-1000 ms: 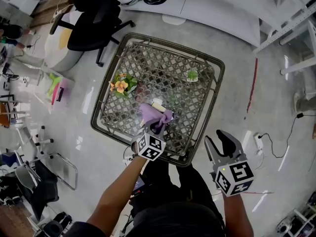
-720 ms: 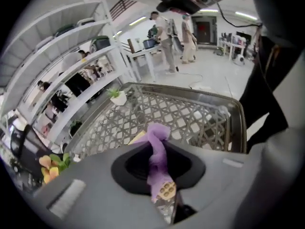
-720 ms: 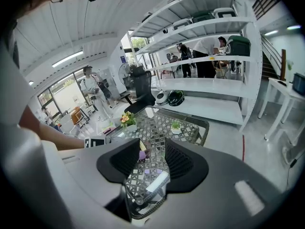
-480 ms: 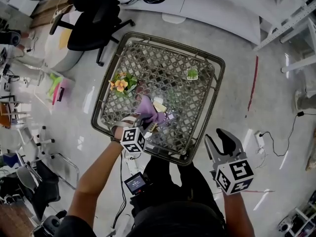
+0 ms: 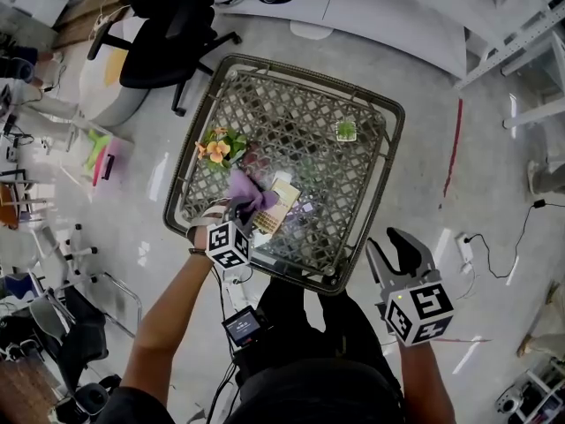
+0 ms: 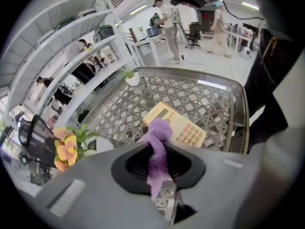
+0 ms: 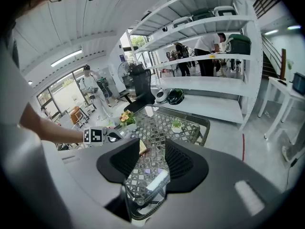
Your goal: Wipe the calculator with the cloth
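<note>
Left gripper (image 6: 159, 168) jaws clamped on purple cloth (image 6: 159, 133) beside calculator (image 6: 185, 126), right gripper (image 7: 151, 163) jaws apart, empty

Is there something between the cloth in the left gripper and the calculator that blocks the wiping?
Nothing visible does. The left gripper is shut on the purple cloth, whose end shows right at the edge of the calculator. The flower pot stands off to the side, not between them.

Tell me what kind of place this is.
Probably an open-plan workshop or lab-style office rather than a home. Tall white shelving lines the wall, a black office chair stands on a polished floor, and several people are standing around in the background.
</note>
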### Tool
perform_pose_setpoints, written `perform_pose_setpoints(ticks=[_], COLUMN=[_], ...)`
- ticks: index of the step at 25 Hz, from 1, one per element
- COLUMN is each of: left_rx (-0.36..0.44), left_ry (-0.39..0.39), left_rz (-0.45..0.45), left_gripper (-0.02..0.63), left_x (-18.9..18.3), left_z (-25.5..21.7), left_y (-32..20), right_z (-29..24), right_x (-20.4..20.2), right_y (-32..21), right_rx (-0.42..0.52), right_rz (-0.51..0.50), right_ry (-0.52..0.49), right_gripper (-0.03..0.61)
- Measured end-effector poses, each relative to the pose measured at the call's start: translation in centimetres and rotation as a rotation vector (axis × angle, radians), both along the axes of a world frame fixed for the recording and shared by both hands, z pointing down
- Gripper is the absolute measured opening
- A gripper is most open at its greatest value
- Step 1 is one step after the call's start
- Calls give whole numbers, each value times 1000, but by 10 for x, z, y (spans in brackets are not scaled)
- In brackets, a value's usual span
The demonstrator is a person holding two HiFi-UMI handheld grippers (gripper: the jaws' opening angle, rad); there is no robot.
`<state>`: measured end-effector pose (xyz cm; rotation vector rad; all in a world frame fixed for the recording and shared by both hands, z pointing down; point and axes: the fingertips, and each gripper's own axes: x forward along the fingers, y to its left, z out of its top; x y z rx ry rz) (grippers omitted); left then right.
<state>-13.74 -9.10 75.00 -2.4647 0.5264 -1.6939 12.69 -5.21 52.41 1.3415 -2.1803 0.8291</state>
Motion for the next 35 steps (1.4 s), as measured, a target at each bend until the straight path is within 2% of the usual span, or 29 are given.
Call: perform_pose_setpoints(ticks=[3,6,11,15,29,35], left_rx=[-53,-110,-146,-158,-223,-212], left_ry=[63,130,198,244,316,320], left_rz=[-165,-293,-427,-499,-478,-435], left_gripper=[110,110,110,111,111,112], left_x=[-5,0,8,9,48,62], left_z=[-6,-8,-3,-5,-7,-15], left_y=[2,12,22,23,45,52], right_z=[1,2,4,5,6,7], right_x=[-3,-7,-11,-15,-16,-17], right_y=[-2,-4,-9,-9,-12,-10], right_rx=[-3,-4,-4,-8,-15,-18], right_rz=[-5,-11,-23,-28,-30,-31], right_ry=[0,1,2,3,5,7], right_gripper=[166,166,166,166,166,166])
